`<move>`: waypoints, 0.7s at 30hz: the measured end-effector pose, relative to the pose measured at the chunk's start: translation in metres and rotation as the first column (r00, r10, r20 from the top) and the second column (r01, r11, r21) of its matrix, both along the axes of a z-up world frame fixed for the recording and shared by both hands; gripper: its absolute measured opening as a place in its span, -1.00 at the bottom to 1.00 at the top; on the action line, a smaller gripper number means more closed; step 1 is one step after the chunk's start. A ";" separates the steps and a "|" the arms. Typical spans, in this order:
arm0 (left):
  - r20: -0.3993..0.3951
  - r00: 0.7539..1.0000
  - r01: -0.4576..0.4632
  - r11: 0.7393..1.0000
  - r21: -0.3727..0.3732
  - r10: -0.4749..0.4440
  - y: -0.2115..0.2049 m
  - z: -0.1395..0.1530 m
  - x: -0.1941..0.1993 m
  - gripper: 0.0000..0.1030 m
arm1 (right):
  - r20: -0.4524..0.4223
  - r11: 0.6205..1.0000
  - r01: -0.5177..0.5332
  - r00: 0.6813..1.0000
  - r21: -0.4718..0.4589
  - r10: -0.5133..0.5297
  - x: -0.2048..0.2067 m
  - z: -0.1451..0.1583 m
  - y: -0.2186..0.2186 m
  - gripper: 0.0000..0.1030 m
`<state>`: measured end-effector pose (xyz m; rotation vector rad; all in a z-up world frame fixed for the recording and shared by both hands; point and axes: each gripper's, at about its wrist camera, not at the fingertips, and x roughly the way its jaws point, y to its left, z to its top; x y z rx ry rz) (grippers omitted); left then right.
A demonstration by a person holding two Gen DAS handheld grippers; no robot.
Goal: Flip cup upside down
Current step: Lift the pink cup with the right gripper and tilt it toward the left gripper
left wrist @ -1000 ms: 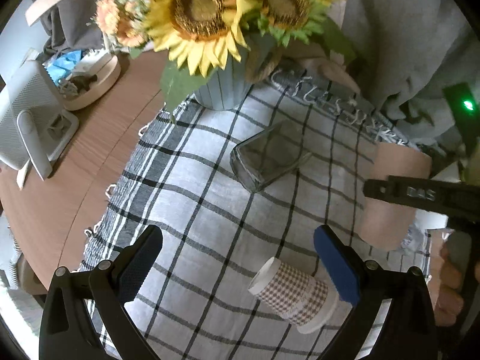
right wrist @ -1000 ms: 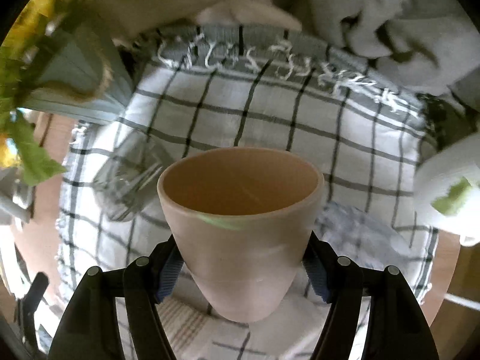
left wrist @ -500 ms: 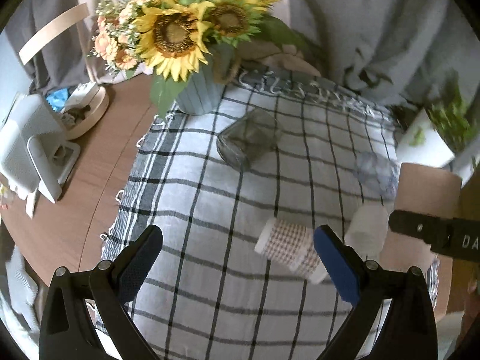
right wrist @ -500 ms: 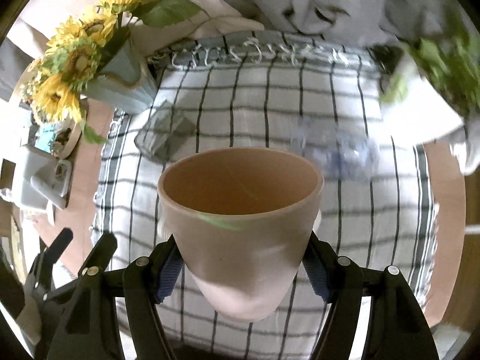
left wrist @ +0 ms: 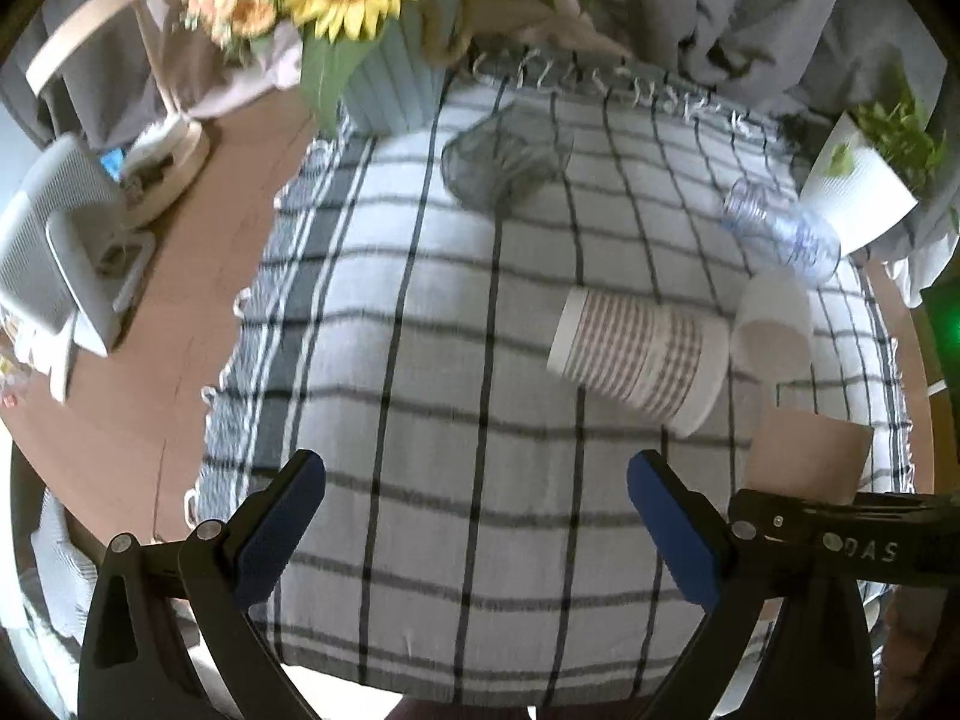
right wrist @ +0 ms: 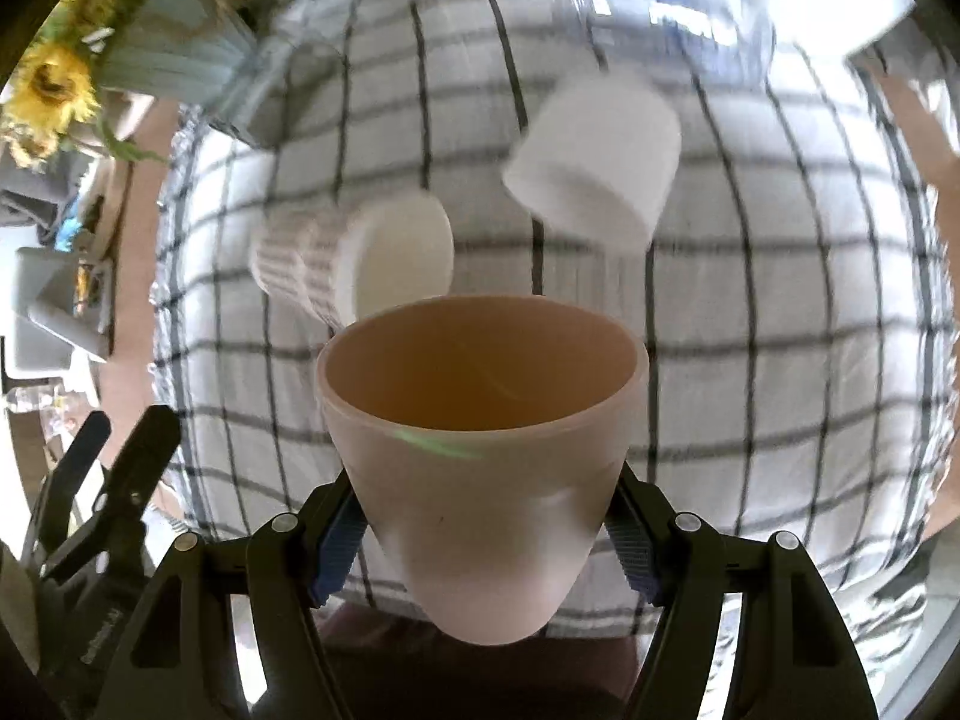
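My right gripper point(right wrist: 480, 534) is shut on a pink-beige cup point(right wrist: 480, 450), held by its lower body above the checked cloth, with its open mouth pointing away from the camera and downward toward the cloth. The same cup point(left wrist: 807, 456) shows at the right edge of the left wrist view, above the right gripper's black arm. My left gripper point(left wrist: 474, 516) is open and empty over the near part of the cloth.
On the checked cloth point(left wrist: 456, 360) lie a houndstooth paper cup point(left wrist: 636, 354), a white cup point(left wrist: 774, 324), a clear plastic cup point(left wrist: 780, 234) and a dark glass point(left wrist: 504, 156). A vase of sunflowers point(left wrist: 390, 90) and a white plant pot point(left wrist: 852, 192) stand at the back.
Both grippers have risen and pulled back toward the near edge. The right gripper has tipped forward with the pink-beige cup, so its view now looks down on the lying cups.
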<state>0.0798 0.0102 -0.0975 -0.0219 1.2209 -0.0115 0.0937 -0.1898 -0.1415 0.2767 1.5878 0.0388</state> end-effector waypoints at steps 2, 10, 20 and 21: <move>-0.017 1.000 -0.001 1.000 0.004 0.001 0.000 -0.006 -0.002 0.99 | -0.019 1.000 0.012 1.000 0.000 -0.012 -0.004 -0.011 0.000 0.37; -0.054 0.999 0.000 1.000 0.022 0.001 0.001 -0.020 -0.011 0.99 | -0.073 0.999 0.027 0.997 -0.017 -0.029 -0.010 -0.038 0.003 0.37; -0.046 0.999 -0.004 0.999 0.046 0.006 -0.001 -0.024 -0.019 0.99 | -0.054 1.000 0.008 0.998 -0.003 -0.009 -0.021 -0.044 0.007 0.42; -0.040 0.999 -0.004 0.999 0.042 0.005 -0.002 -0.022 -0.020 0.99 | -0.047 1.000 0.003 0.999 0.003 -0.003 -0.021 -0.044 0.007 0.52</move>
